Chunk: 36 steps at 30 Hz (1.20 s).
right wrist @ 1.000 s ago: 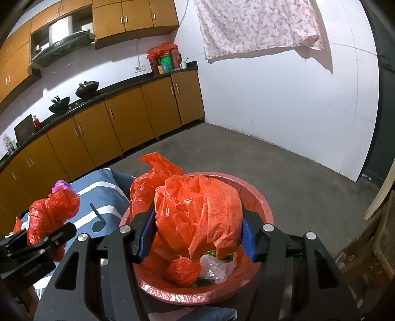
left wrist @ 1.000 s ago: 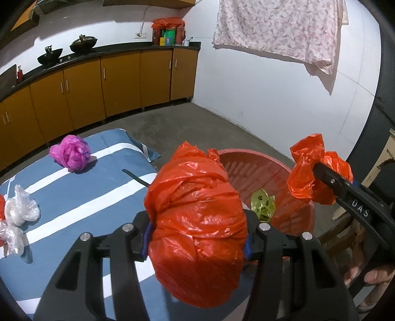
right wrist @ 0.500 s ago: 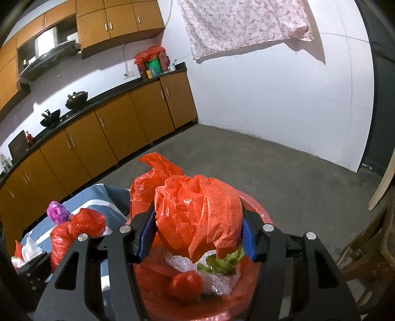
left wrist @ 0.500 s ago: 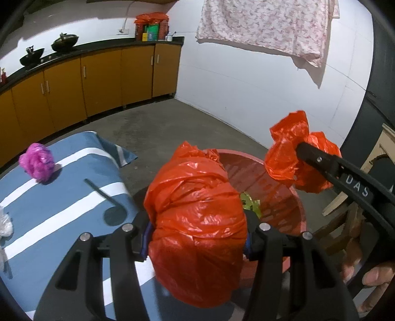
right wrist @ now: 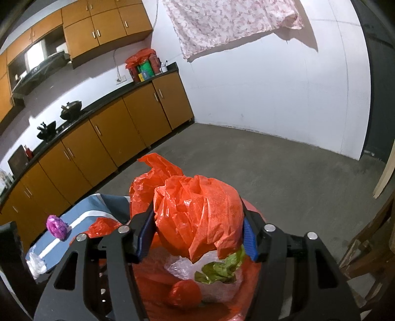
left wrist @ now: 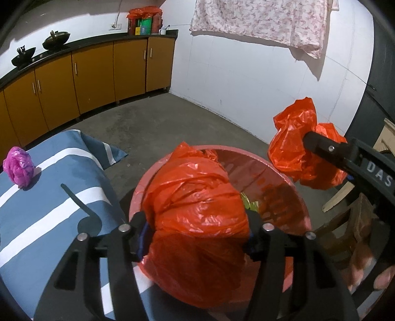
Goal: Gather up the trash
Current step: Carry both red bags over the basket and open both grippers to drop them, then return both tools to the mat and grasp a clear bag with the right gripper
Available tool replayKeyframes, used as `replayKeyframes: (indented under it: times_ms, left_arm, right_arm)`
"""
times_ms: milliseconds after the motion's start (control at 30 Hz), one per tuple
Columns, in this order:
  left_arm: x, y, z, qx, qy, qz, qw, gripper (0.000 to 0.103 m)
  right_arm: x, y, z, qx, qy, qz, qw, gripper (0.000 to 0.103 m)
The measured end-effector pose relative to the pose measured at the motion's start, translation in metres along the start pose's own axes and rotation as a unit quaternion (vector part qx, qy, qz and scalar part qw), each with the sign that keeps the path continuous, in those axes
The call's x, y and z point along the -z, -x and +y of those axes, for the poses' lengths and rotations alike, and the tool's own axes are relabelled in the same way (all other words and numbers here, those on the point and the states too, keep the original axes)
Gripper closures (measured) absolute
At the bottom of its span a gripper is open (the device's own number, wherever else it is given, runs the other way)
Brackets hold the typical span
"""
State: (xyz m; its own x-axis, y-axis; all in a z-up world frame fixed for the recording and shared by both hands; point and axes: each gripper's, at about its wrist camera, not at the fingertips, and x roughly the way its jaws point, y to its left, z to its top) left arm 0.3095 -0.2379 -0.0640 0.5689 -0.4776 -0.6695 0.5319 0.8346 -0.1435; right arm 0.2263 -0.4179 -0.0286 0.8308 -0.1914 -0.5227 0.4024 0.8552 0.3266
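Looking at the room first: a white wall point(right wrist: 271, 86) with a flowery pink cloth point(right wrist: 229, 22) hung on it, brown kitchen cabinets point(left wrist: 98, 74) along the back under a dark counter with two black pots point(left wrist: 55, 42), and bare concrete floor point(right wrist: 284, 168).

Next down in size is the blue cloth with white stripes point(left wrist: 49, 197) spread at the left, and just beside its edge sits the red basin point(left wrist: 298, 205), which is where the trash is going. In the right wrist view the basin already has a clear plastic wad point(right wrist: 182, 269), a green wrapper point(right wrist: 219, 269) and a small red ball point(right wrist: 184, 293) in it.

Then the two big orange bags. The left gripper point(left wrist: 197, 229) has one orange bag point(left wrist: 197, 210) between its fingers, right above the basin's near rim. Its jaws are opening, though the pads look like they're touching the plastic on both sides. The right gripper point(right wrist: 197, 232) has the other orange bag point(right wrist: 200, 214) over the basin too, jaws also opening, and I can see a sliver of gap at the blue right pad, so that one's barely gripped, if at all.

Smallest stuff: a crumpled magenta bag point(left wrist: 18, 168) sitting on the blue cloth, well apart from the basin, plus a clear plastic scrap point(right wrist: 35, 264) at the cloth's near corner.
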Motion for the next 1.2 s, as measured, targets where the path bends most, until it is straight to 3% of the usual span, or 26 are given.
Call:
replayKeyframes:
  times_ms: [100, 367, 800, 1033, 1200]
  left_arm:
    - [0.001, -0.002, 0.003, 0.001, 0.004, 0.001, 1.0000, 0.034]
    - [0.006, 0.000, 0.019, -0.006, 0.027, 0.008, 0.9996, 0.026]
    - [0.015, 0.056, 0.071, -0.075, 0.067, -0.032, 0.9944, 0.014]
    - [0.027, 0.115, 0.117, -0.141, 0.098, -0.072, 0.9825, 0.009]
    - [0.045, 0.162, 0.161, -0.200, 0.121, -0.094, 0.9678, 0.007]
  right_arm:
    - [0.000, 0.000, -0.004, -0.009, -0.010, -0.001, 1.000, 0.030]
    - [-0.002, 0.007, -0.005, -0.009, -0.015, -0.010, 1.000, 0.022]
    - [0.009, 0.023, 0.029, 0.000, 0.041, -0.022, 0.999, 0.016]
    - [0.023, 0.028, 0.070, -0.024, 0.088, -0.017, 0.996, 0.014]
    - [0.046, 0.027, 0.120, -0.057, 0.142, 0.001, 0.988, 0.014]
